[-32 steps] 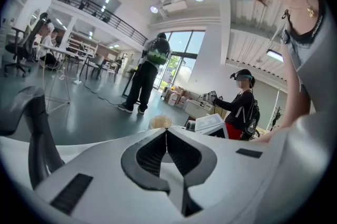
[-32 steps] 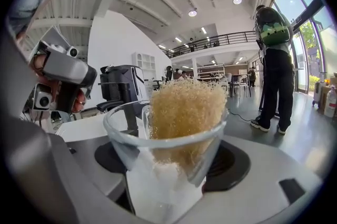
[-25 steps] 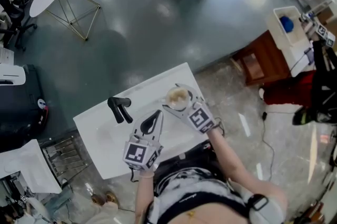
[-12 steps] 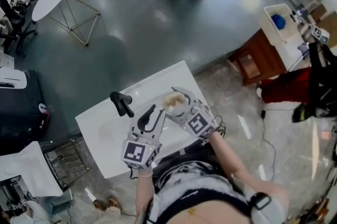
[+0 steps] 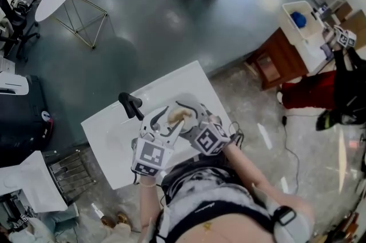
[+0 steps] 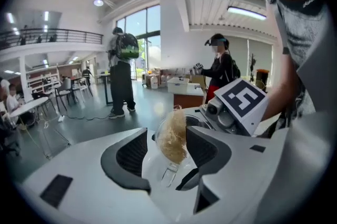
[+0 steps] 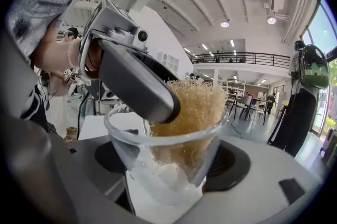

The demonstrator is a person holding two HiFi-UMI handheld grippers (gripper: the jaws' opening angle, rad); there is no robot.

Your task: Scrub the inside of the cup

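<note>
Left tool (image 6: 167, 136) wide, jaws just been opening; scrubber (image 6: 174, 138) between them, pads not pressing it. One finger (image 7: 138, 79) dips past rim of glass cup (image 7: 163, 165), beside scrubber. Right tool (image 7: 171, 164) clamped on cup, holding it over white desk (image 5: 108, 139), close against left tool. Scrubber sits loose in cup, filling most of it. Judgement: scrubber let go, so scrubbing looks finished or paused; cleanliness unreadable. Remaining: lift scrubber out, set cup down.

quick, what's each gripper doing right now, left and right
left gripper: open, jaws have just been opening, scrub pad between them but not gripped
right gripper: closed on the glass cup
</note>
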